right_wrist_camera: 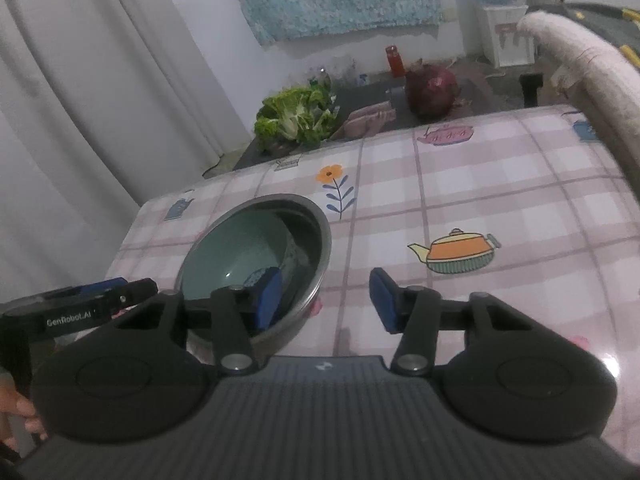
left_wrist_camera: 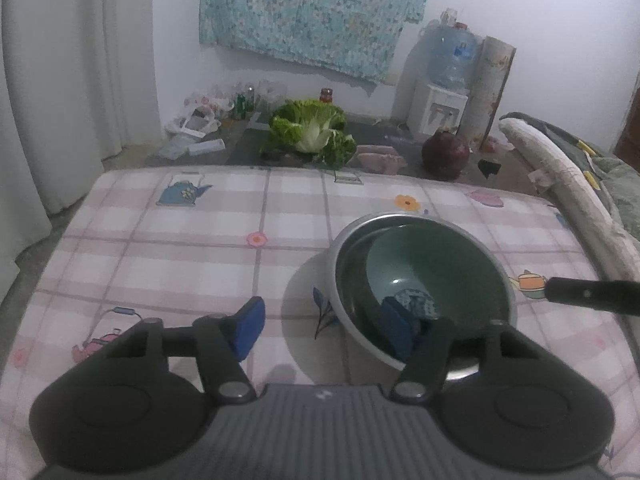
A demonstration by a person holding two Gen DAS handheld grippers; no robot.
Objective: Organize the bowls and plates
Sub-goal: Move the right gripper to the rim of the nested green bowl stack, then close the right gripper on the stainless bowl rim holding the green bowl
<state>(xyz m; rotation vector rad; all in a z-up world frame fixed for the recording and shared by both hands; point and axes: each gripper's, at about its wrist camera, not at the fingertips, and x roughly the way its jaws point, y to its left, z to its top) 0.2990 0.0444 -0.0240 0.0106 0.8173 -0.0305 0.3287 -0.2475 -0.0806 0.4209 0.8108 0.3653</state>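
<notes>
Both claws, left claw and right claw, open, empty, straddling the grey metal basin's rim; glazed green ceramic bowl inside (slick, chippable), so pinch the rim.

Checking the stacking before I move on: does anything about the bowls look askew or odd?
Yes. The green bowl sits tilted inside the metal bowl, leaning to one side rather than nested flat. Nothing looks spilled or broken. Both claws, left claw and right claw, hang open straddling the metal rim.

White wall carrying a floral cloth; pale curtains hanging left; water dispenser standing in corner.
</notes>
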